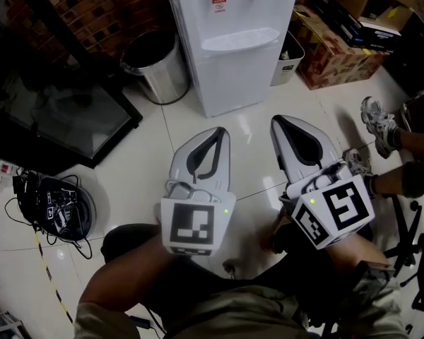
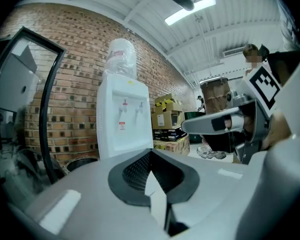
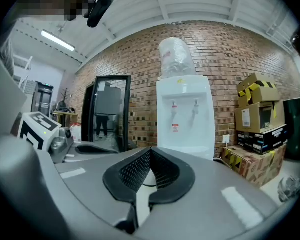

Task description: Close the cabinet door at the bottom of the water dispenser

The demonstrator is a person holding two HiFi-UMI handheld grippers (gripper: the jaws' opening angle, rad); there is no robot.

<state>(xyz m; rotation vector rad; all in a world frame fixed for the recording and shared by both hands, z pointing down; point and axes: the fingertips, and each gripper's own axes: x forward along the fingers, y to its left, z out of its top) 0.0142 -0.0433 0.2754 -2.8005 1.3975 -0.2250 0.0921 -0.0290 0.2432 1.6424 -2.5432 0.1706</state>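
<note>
The tall white plastic water dispenser stands against the red brick wall, straight in front of me on the pale tiled floor. Its bottom cabinet door looks flat and flush with the front. My left gripper and right gripper hover above the floor near its base, not touching it, each with jaws pressed together on nothing. A round metal bin stands just beside the dispenser
</note>
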